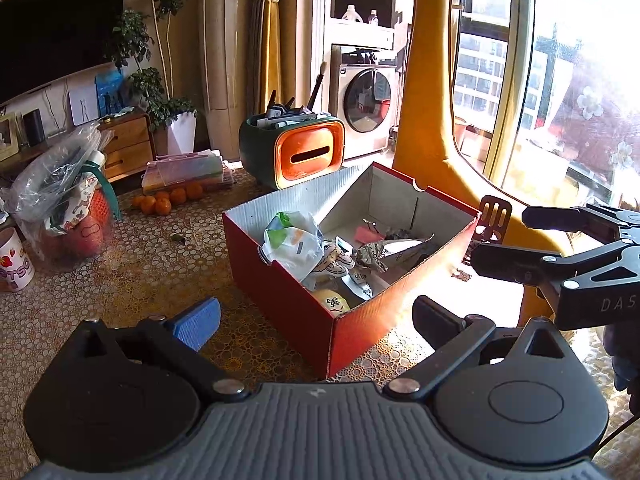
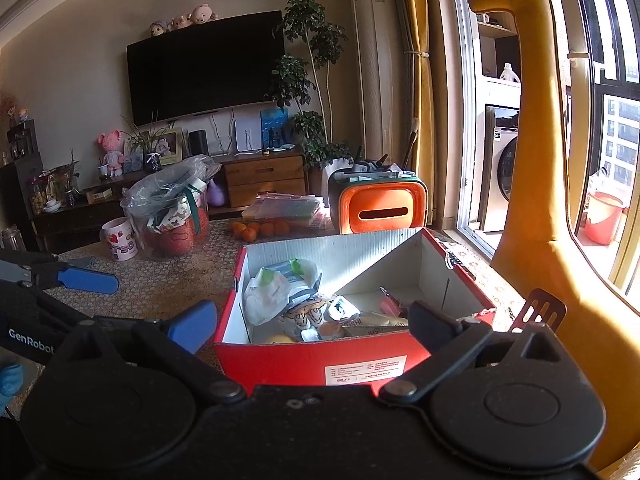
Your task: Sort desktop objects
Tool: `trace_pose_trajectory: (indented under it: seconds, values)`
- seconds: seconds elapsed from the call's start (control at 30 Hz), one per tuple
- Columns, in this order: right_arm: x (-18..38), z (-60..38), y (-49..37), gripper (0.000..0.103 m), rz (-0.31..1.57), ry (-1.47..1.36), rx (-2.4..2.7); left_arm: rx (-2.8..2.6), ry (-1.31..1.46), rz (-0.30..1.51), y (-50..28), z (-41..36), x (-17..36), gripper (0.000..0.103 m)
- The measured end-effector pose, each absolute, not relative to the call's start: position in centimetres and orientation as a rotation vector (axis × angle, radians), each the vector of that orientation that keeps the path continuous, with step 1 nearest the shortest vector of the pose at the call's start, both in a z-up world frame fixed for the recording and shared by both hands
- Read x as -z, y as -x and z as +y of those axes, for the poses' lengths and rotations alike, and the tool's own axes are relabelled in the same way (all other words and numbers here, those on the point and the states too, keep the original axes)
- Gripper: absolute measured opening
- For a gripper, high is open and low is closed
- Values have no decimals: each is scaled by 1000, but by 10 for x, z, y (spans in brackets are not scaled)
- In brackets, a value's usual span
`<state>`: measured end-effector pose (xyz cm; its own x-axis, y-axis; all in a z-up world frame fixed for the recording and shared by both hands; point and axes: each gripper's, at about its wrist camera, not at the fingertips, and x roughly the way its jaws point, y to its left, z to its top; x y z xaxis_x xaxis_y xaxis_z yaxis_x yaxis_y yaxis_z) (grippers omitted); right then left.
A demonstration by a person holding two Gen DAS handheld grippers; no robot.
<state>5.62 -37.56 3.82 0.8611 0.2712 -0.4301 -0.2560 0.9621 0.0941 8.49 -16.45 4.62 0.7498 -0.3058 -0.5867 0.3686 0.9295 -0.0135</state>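
A red cardboard box [image 1: 360,320] [image 2: 304,364] stands open on the patterned tablecloth. Inside lie a white plastic bag [image 1: 294,244] [image 2: 272,292], a cartoon plush [image 2: 304,314], a crumpled foil packet [image 1: 384,254], a pink item [image 1: 368,234] and a yellow round thing [image 1: 332,300]. My left gripper [image 1: 316,320] is open and empty, just short of the box's near corner. The right gripper [image 2: 312,325] is also open and empty, at the box's labelled wall; from the left wrist it shows beside the box's right corner [image 1: 502,236]. A brown slotted clip [image 1: 494,216] [image 2: 540,308] lies right of the box.
Behind the box stand an orange and green desk organiser [image 1: 308,154] [image 2: 382,210] with pens, tangerines [image 1: 164,202] [image 2: 260,230], a stack of clear folders [image 1: 186,170], a bagged red basket [image 1: 68,208] [image 2: 172,216] and a mug [image 2: 120,244]. A tall yellow giraffe figure [image 2: 536,184] rises at right.
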Motion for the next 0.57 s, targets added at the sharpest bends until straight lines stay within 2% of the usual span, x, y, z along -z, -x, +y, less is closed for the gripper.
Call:
trace_pose_trajectory:
  seconds: [0.57]
  values:
    - [-36, -377, -42, 102, 466, -78, -248, 389, -88, 652, -75, -164, -43, 103]
